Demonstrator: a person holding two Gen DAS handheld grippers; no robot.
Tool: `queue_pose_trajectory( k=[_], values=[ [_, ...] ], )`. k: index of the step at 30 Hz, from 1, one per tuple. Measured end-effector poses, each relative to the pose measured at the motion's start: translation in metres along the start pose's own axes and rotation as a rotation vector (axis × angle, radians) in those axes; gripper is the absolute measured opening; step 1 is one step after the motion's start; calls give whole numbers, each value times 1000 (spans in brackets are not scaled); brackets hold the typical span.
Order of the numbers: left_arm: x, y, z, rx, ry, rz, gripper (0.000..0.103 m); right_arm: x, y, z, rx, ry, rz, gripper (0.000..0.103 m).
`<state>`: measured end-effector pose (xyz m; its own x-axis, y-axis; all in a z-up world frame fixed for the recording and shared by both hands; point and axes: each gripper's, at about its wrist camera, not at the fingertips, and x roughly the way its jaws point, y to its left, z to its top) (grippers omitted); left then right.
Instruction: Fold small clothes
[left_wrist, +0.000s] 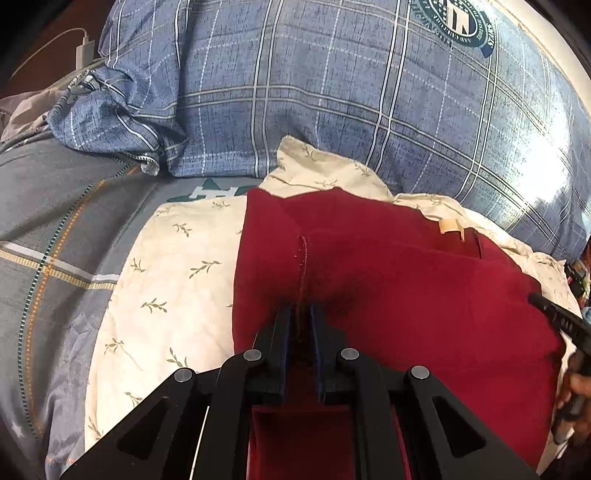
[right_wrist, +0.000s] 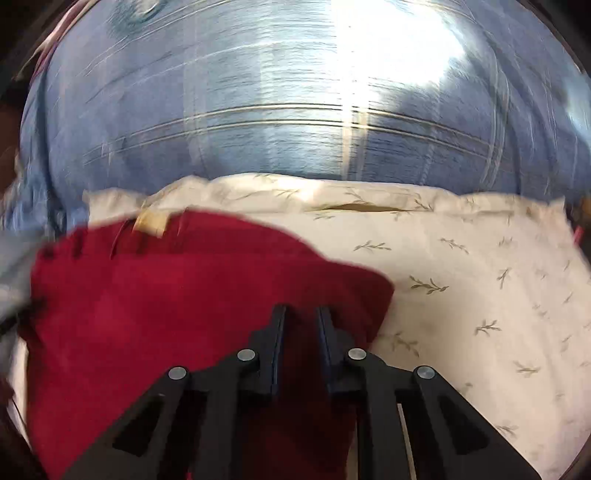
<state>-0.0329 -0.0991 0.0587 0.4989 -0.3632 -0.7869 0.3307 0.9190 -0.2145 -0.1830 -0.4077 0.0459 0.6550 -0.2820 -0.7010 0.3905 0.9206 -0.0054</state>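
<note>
L to R: grey striped bedsheet (left_wrist: 55, 229), then cream leaf-print cloth (left_wrist: 177, 266) spread on bed, blue plaid pillow (left_wrist: 332, 110) behind. Red garment (left_wrist: 388, 280) lies on cream cloth, partly folded, tan label (left_wrist: 448, 225) at far edge. Left gripper (left_wrist: 302, 308): fingers clenched on red fabric near stitched seam (left_wrist: 302, 258). Right gripper (right_wrist: 302, 310): fingers pinched on garment's right edge; view blurred.

A round dark-green seal (left_wrist: 453, 23) sits printed on the far blue plaid pillow (left_wrist: 332, 103) (its ring of lettering is too small to read). No other text is legible.
</note>
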Motion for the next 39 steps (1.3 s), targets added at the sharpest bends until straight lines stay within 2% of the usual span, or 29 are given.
queue_pose_trajectory(
  k=[2,3,6,8,11,12,14,16,18,20,22,23,26,31,33,39],
  values=[
    [1,-1,0,1,2,4,11,-10,-7,1,48,10,17,12],
    [2,-1,1,4,3,9,11,-21,-6,-2,53,1,37,20],
    [4,-4,1,12,3,25,12,-52,11,-18,-38,-13,103,19],
    [5,-4,0,16,3,31,13,-62,20,-37,-97,-1,79,18],
    [5,-6,-2,20,3,33,13,-48,11,-67,-107,60,-4,18],
    [6,-7,-3,24,3,37,16,-50,8,-72,-95,18,10,18],
    [6,-8,-5,23,0,32,22,-59,6,-71,-67,24,14,18],
    [5,-10,-8,25,-5,24,31,-75,6,-69,-36,-6,34,26],
    [2,-13,-9,35,-14,21,40,-83,7,-67,-31,-38,43,44],
    [-2,-16,-11,46,-41,37,48,-77,11,-65,-42,-42,37,46],
    [-8,-18,-15,58,-85,78,57,-60,15,-67,-65,-10,16,46],
    [-11,-20,-17,65,-103,93,58,-51,16,-70,-75,23,-11,47],
    [-21,-22,-23,77,-140,113,58,-58,19,-73,-66,17,-43,47],
    [-40,-25,-32,76,-181,101,60,-88,24,-83,-55,3,13,54],
    [-47,-26,-35,82,-197,102,61,-97,23,-90,-53,-7,5,59],
    [-62,-28,-46,94,-218,106,64,-102,17,-101,7,10,22,62]
  ],
)
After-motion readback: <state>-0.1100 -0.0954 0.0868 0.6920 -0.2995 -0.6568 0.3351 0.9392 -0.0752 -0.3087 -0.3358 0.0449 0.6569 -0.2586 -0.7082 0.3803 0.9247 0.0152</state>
